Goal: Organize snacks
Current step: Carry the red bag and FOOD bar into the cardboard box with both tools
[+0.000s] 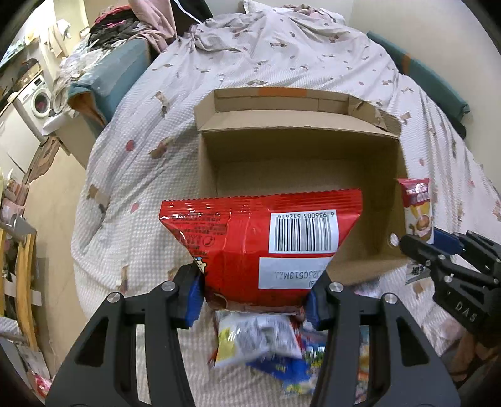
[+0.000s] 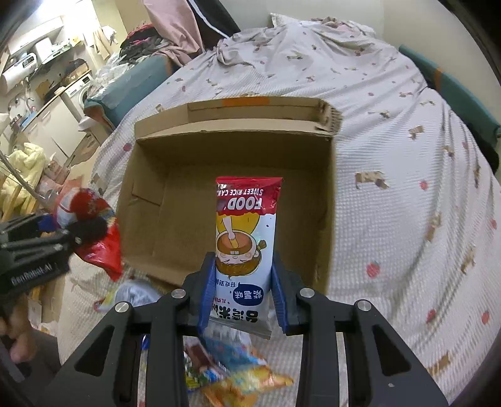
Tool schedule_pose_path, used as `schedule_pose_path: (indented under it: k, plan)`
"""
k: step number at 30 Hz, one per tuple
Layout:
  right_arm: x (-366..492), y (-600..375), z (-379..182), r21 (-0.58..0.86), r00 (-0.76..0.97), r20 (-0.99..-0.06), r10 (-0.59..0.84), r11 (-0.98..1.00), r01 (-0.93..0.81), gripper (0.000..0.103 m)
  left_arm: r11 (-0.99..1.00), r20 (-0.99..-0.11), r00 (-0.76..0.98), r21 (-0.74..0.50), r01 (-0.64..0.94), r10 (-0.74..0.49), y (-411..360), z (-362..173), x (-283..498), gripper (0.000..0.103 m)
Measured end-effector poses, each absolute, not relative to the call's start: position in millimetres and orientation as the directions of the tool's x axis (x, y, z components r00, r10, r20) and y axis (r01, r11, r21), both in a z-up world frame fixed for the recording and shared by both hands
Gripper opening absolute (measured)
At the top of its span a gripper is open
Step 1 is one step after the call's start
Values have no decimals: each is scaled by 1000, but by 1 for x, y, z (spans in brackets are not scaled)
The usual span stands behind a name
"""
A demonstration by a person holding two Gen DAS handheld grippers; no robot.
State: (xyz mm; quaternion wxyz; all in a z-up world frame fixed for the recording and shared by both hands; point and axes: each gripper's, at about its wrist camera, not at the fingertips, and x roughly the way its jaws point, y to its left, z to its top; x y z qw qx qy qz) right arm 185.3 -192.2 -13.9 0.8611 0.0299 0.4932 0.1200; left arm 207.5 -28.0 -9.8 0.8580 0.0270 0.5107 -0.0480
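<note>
My left gripper (image 1: 253, 297) is shut on a red snack bag (image 1: 260, 247) with a white barcode label, held up in front of an open cardboard box (image 1: 300, 150) on the bed. My right gripper (image 2: 242, 294) is shut on a tall sweet rice cake packet (image 2: 245, 238), red at the top and white below, held over the box's (image 2: 231, 175) near edge. The box looks bare inside. In the left wrist view the right gripper (image 1: 435, 247) shows at the right with its packet (image 1: 418, 209). In the right wrist view the left gripper (image 2: 72, 231) shows at the left with the red bag (image 2: 97, 244).
Several loose snack packets (image 1: 269, 347) lie on the bed below both grippers, blurred (image 2: 225, 366). The patterned bedspread (image 2: 391, 156) surrounds the box. A teal headboard edge (image 1: 438, 84) is at the right. Piled clothes (image 1: 119, 28), a washing machine (image 1: 37, 100) and clutter stand at the left.
</note>
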Motion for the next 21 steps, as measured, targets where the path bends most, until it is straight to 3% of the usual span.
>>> schedule_pose_path:
  k: [10, 21]
  plan:
    - [238, -182, -81, 186, 392, -886, 247, 965, -186, 34, 989, -889, 457, 35, 141, -34, -44, -65, 235, 47]
    - [249, -169, -114, 159, 325, -921, 217, 968, -196, 34, 987, -907, 420, 23, 157, -46, -50, -89, 243, 48]
